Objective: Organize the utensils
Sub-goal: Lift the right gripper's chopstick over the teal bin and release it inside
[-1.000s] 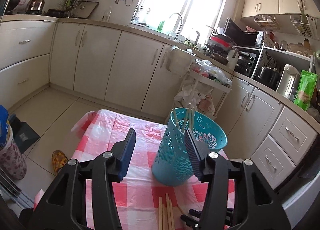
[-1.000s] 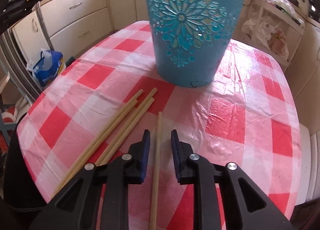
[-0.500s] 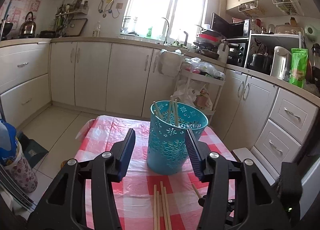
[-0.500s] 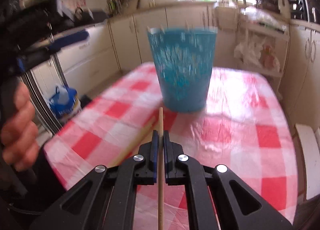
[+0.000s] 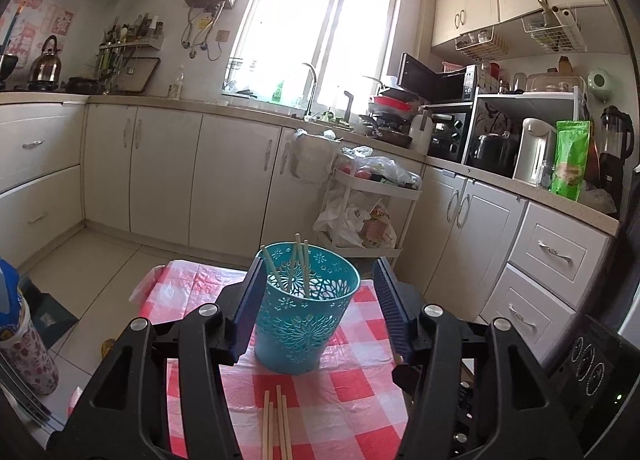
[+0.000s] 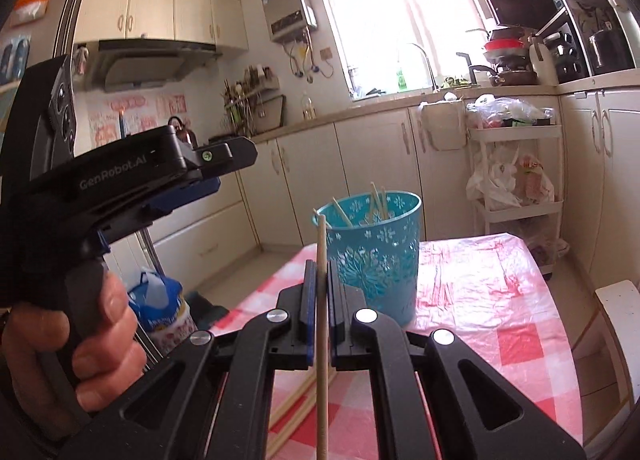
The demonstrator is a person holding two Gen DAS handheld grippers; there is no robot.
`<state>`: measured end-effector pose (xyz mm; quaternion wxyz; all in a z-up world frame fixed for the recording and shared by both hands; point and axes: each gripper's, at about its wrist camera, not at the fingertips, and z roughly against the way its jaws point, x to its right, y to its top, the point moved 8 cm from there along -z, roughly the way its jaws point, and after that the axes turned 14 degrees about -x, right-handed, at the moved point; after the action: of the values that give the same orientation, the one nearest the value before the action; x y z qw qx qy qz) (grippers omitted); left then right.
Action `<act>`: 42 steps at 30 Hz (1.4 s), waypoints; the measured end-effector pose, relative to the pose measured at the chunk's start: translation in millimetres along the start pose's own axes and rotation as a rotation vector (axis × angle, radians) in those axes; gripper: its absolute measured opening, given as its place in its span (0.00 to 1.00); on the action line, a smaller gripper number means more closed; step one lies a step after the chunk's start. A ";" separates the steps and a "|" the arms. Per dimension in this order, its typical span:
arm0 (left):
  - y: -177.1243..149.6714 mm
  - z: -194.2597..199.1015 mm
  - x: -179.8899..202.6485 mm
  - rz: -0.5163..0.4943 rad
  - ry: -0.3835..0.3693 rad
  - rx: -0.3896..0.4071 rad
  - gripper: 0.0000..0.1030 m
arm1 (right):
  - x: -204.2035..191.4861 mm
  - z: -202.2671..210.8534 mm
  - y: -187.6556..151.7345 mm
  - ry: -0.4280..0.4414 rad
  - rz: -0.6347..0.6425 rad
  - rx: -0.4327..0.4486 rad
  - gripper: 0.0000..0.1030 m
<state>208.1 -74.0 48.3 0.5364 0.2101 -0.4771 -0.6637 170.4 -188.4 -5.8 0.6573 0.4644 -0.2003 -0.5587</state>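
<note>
1. Your right gripper point(image 6: 319, 302) was clenched on a single wooden chopstick point(image 6: 321, 300), which stood nearly upright at the centre of the right wrist view, its tip level with the rim of the teal perforated basket point(image 6: 374, 256) just beyond.
2. Your left gripper point(image 5: 316, 300) had its jaws spread, just having widened, with nothing pressed between them; the basket point(image 5: 304, 320) showed in the gap between the pads but farther back.
3. The basket stood upright near the far edge of the red-checked tablecloth point(image 5: 352, 404), with several chopsticks leaning inside.
4. Loose chopsticks point(image 5: 276, 424) lay at the bottom centre of the left view, in front of the basket.
5. Bare cloth point(image 6: 480, 300) lay to the right of the basket.
6. Your left hand point(image 6: 80, 344) gripped its handle at the lower left.
</note>
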 end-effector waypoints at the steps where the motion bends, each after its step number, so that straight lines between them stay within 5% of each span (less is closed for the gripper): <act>1: 2.8 0.0 1.5 0.005 -0.010 0.002 0.51 | 0.5 1.3 3.8 0.006 -0.008 0.013 0.06; 19: 59.0 -14.1 -23.1 0.140 -0.063 0.107 0.52 | 9.1 -3.9 122.7 0.107 -0.042 0.303 0.06; 33: 89.5 -51.1 -33.0 0.168 -0.058 0.137 0.52 | 31.9 -33.0 184.5 0.179 -0.045 0.414 0.06; 42: 95.1 -57.3 -31.8 0.154 -0.048 0.158 0.52 | 42.3 -60.7 192.2 0.160 -0.061 0.418 0.06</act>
<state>312.7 -65.4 96.4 0.5562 0.1986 -0.5554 -0.5855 335.8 -214.5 114.1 0.5433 0.6393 -0.2448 -0.4860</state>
